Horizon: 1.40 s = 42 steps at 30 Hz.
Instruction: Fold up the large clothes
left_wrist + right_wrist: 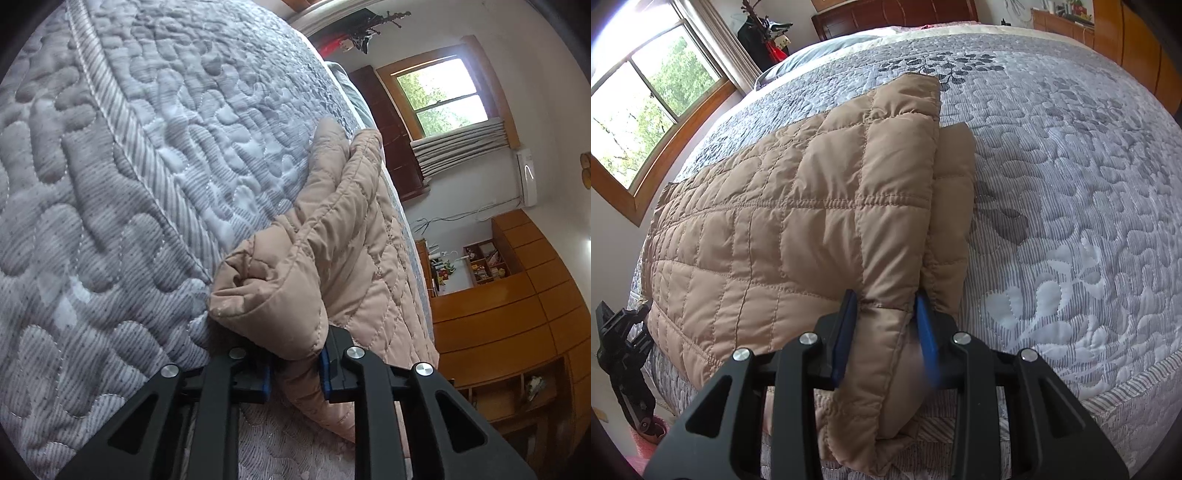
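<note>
Tan quilted jacket [798, 206] lies on the grey bedspread [1071, 184], its long axis running away from you toward the headboard. Your right gripper [886, 332] pinches one near corner, your left gripper [295, 369] pinches the bunched edge at the other.

The quilted jacket [798, 221] lies flat on the bed [1071, 184], spread toward nine o'clock of the right wrist view, its folded edge hanging over the bed's near side at six o'clock. The window [646, 99] stands beyond at ten o'clock, the headboard [894, 14] at twelve, the wooden cabinet [1134, 40] at two.
</note>
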### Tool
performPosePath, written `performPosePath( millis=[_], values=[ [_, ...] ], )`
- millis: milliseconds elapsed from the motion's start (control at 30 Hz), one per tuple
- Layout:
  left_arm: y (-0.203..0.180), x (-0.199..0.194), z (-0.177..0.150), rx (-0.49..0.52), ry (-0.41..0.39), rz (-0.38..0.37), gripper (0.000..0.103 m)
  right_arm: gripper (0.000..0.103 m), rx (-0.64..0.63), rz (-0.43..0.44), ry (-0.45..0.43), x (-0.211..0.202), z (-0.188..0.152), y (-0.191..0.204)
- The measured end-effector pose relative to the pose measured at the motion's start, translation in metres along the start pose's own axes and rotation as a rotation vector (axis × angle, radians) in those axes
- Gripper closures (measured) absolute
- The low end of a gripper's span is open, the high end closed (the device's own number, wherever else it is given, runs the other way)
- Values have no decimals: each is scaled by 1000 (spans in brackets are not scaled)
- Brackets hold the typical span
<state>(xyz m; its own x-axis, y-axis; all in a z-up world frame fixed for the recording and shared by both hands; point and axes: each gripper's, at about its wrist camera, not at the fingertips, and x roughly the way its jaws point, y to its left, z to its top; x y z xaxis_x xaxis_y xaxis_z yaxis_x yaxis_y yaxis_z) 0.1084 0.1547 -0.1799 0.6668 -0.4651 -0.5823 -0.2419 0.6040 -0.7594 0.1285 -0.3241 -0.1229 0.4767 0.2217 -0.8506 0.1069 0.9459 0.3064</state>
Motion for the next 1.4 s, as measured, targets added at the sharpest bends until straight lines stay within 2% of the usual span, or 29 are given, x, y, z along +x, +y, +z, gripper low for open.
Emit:
performPosePath(
  millis=[100, 200, 300, 400, 500, 667, 800, 900, 1033, 1233, 1400],
  values=[
    [-33, -15, -4, 166, -71, 15, 90, 72, 11, 8, 5, -1, 0, -2],
    [-77, -29, -2, 318, -112, -44, 90, 72, 37, 28, 20, -4, 2, -6],
    [-123, -31, -5, 469, -123, -69, 90, 72, 68, 50, 32, -7, 5, -10],
    [-167, -25, -14, 604, -98, -108, 90, 73, 76, 52, 31, -11, 4, -11],
    [-199, -17, -36, 727, -62, -150, 90, 73, 87, 61, 34, -13, 3, -12],
    [-239, 13, -80, 896, 40, -186, 90, 73, 100, 77, 40, -12, 3, -14],
    [-257, 39, -117, 1010, 153, -205, 90, 73, 103, 85, 42, -11, 3, -16],
    [-261, 62, -135, 1041, 245, -202, 90, 73, 103, 88, 43, -11, 3, -16],
    [-252, 97, -146, 999, 367, -165, 90, 72, 96, 90, 44, -10, 5, -17],
    [-233, 117, -160, 971, 437, -136, 89, 72, 99, 96, 47, -8, 6, -18],
    [-222, 124, -164, 980, 446, -134, 88, 72, 91, 86, 45, -7, 6, -16]
  ],
)
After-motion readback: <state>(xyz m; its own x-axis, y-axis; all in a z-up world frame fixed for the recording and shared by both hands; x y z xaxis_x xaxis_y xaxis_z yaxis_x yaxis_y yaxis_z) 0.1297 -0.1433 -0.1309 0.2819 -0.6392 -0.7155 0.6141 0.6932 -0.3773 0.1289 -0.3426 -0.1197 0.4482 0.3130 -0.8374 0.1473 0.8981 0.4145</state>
